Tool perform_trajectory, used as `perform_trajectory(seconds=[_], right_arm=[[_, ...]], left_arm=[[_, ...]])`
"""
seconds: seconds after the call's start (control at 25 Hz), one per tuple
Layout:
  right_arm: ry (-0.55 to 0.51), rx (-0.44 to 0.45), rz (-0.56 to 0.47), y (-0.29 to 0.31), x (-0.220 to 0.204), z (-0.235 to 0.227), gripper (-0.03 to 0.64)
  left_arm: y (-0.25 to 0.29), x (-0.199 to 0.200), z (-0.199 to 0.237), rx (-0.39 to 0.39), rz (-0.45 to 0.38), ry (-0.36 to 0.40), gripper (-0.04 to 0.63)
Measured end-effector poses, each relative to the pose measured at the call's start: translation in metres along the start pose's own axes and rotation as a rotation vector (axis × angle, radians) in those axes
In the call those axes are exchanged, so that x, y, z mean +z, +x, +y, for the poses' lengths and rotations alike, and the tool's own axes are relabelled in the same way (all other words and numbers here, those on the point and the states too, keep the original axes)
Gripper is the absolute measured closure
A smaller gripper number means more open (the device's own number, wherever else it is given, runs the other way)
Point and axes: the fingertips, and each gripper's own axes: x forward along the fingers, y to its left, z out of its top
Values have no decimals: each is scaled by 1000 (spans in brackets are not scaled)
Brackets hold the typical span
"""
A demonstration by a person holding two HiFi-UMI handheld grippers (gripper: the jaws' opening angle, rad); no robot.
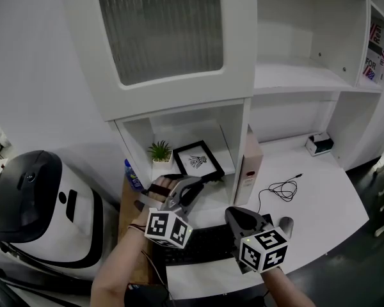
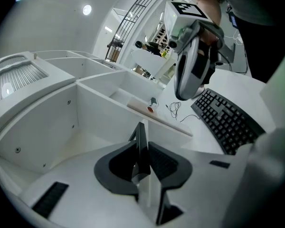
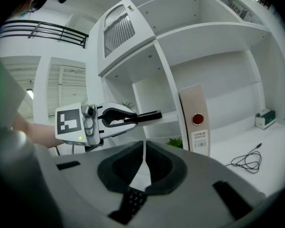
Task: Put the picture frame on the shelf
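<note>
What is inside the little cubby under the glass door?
A small green plant and the black picture frame, gripped by the left gripper. The gripper hides the frame's lower corner, so whether it rests on the shelf is unseen.

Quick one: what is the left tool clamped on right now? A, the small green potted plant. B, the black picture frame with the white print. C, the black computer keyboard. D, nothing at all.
B: in the left gripper view the left tool has its jaws shut on the thin edge of the black picture frame, which stands edge-on between them.
</note>
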Motion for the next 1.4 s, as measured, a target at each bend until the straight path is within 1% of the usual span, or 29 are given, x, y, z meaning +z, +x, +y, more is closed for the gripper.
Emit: perform_trajectory(seconds=[0.36,0.84,1.16,1.28,1.4], right_arm=[[-5,4,9,10,0,-1,614],[-17,14,13,21,0,4,614],[-32,14,17,23,-1,8,614],[-33,11,19,21,-2,8,614],[-36,12,18,18,-2,8,614]], left_arm=[[6,-14,4,14,22,-57,523],[13,-23,12,30,61,-106,522],[16,-24,13,41,92,-207,522],[16,-25,14,44,107,-260,522],[13,-25,15,65,116,-327,522]])
